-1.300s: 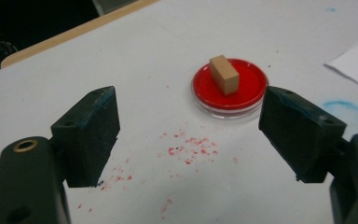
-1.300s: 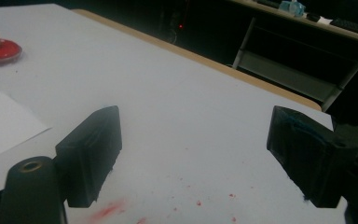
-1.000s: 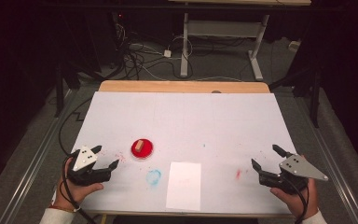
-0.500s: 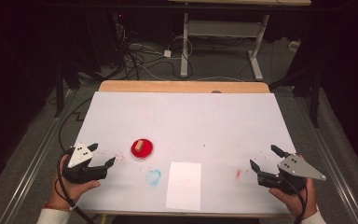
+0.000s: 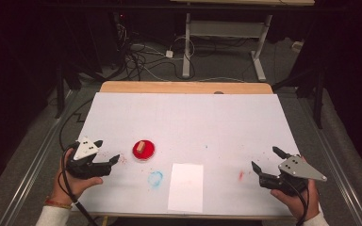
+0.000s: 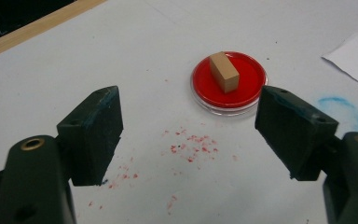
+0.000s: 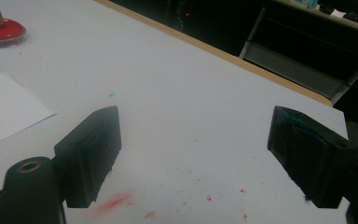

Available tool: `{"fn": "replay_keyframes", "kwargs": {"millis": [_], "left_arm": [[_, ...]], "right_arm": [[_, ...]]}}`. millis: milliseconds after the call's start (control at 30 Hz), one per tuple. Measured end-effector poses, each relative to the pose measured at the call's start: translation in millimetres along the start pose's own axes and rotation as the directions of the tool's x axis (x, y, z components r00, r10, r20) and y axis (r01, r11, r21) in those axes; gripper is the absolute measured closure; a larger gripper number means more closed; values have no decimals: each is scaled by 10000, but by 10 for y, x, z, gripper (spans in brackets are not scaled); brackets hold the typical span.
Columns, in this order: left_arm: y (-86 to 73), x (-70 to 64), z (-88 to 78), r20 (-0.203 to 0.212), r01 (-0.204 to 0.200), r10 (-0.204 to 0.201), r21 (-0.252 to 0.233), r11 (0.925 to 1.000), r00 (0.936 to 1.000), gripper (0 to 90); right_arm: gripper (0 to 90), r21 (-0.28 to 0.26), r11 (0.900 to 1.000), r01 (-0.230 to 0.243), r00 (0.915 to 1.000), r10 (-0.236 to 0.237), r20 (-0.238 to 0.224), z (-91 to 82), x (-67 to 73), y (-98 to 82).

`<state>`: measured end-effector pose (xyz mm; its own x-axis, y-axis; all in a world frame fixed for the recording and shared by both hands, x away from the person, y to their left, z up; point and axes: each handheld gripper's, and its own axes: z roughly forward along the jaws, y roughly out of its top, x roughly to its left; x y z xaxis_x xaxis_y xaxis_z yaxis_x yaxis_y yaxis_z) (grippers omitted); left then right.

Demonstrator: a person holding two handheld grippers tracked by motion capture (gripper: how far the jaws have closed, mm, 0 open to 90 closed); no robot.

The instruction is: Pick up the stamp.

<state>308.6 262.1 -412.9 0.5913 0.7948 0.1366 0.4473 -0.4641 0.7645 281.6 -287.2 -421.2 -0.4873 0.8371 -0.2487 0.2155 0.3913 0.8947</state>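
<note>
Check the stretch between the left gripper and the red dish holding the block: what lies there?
Only red paint specks on the white table cover; the left gripper view shows them between the open left gripper and the red dish.

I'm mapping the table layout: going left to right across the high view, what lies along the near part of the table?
Left gripper → round red dish holding a tan wooden block → blue smudge → white paper sheet → red smear → right gripper.

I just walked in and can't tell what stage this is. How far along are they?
Early, it seems. Done: the tan block sits in the red dish, and the white sheet is laid out. In hand: nothing; the left tongs are open, aimed at the dish. Left: apparently gripping the block; the right tongs are open.
</note>
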Motion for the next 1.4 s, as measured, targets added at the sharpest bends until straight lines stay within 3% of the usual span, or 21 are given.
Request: {"fn": "replay_keyframes", "kwargs": {"millis": [367,567,667,900,1033,1100,1233,1400], "left_arm": [[180,-85,220,292,-363,351,435,9984,9990,227],[346,-108,349,148,50,-72,1437,9896,9999,268],[425,-112,402,407,254,-328,1705,9850,9986,271],[572,-170,642,514,481,-635,2597,9645,9967,300],[632,-180,769,499,743,-952,3212,9441,9942,400],[652,-179,820,441,898,-1108,3360,9376,9929,407],[676,-165,914,681,955,-1316,3860,9175,9890,460],[698,-182,1032,737,922,-1345,4148,9052,9882,483]], "right_arm": [[178,119,9999,91,9999,-90,-110,30,23,-11],[179,264,9995,187,9996,-182,-202,60,31,-28],[179,325,9992,240,9995,-233,-211,76,31,-39],[181,504,9984,264,9995,-254,-192,96,32,-55],[184,630,9972,406,9990,-394,-196,111,29,-70],[184,670,9969,410,9990,-397,-198,115,31,-73],[184,727,9960,522,9985,-508,-213,123,35,-78],[184,707,9957,602,9980,-585,-258,124,42,-82]]}}
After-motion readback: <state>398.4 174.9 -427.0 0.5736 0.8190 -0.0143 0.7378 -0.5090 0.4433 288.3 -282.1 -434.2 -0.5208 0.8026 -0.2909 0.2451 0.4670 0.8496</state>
